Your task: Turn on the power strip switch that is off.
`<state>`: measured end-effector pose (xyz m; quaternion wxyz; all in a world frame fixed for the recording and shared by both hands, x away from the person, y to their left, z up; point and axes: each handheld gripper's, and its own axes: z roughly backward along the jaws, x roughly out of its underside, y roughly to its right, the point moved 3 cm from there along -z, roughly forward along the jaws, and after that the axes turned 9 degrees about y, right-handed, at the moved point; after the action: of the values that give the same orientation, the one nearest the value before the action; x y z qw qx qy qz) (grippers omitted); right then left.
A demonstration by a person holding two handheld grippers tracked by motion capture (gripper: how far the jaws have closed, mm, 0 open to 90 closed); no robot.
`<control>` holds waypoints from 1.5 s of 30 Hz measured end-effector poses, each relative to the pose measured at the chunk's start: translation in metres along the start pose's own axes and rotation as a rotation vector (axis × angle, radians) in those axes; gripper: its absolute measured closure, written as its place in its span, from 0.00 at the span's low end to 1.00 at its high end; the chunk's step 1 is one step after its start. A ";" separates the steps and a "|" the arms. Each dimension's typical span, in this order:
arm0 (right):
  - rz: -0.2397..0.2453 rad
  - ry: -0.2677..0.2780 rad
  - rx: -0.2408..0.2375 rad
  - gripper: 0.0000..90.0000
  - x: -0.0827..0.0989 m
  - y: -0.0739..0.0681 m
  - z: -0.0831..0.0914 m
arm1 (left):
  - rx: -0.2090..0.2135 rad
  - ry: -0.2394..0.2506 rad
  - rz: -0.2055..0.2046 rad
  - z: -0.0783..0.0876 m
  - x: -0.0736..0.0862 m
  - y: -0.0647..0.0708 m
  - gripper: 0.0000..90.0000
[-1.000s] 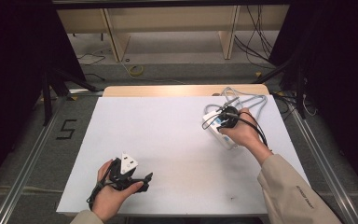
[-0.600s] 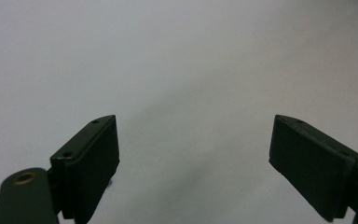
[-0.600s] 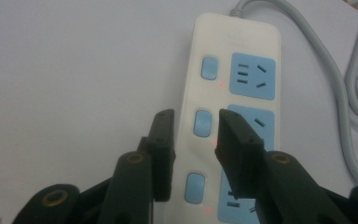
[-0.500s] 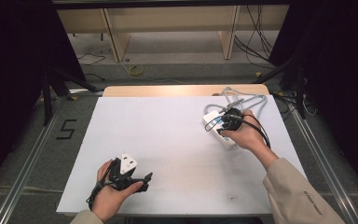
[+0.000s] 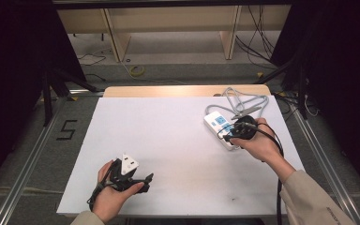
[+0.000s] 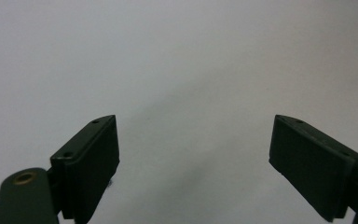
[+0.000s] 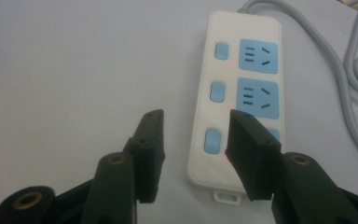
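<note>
A white power strip (image 7: 242, 93) with blue sockets and blue switches lies flat on the white table top, also at the right of the high view (image 5: 218, 124). Its grey cable (image 5: 243, 101) loops behind it. My right gripper (image 7: 196, 121) hovers over the strip's near end. Its jaws have just been opening, and the strip's near corner shows between them with no pad pressing on it. In the high view a hand holds this gripper (image 5: 232, 135) at the strip. My left gripper (image 6: 193, 121) stands wide open over bare table, held low near the front left (image 5: 143, 180).
The white table top (image 5: 168, 140) ends at a wooden strip along the far side. Metal rails run along both sides, with dark curtains and a shelf frame beyond. The grey cable (image 7: 354, 70) curves close to the strip's right side.
My right gripper has drawn back toward the near right, uncovering more of the power strip, which stays flat. The left hand has kept still.
</note>
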<state>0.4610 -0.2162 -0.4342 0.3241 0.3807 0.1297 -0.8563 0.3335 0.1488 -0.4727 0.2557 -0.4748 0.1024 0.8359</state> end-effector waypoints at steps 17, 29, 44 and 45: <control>-0.028 0.052 -0.046 0.54 0.036 -0.005 0.028 | -0.001 -0.007 0.002 -0.001 0.001 0.000 0.17; -0.020 0.083 -0.076 0.48 0.064 -0.017 0.044 | 0.006 -0.017 -0.003 -0.002 0.002 0.001 0.17; -0.048 0.155 -0.064 0.44 0.101 -0.026 0.065 | 0.008 -0.021 0.003 -0.002 0.003 0.001 0.17; -0.051 0.162 -0.060 0.44 0.103 -0.027 0.066 | 0.008 -0.020 0.002 -0.002 0.003 0.001 0.17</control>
<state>0.3546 -0.2741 -0.4660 0.3018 0.4356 0.1910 -0.8263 0.3331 0.1481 -0.4760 0.2577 -0.4652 0.1034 0.8405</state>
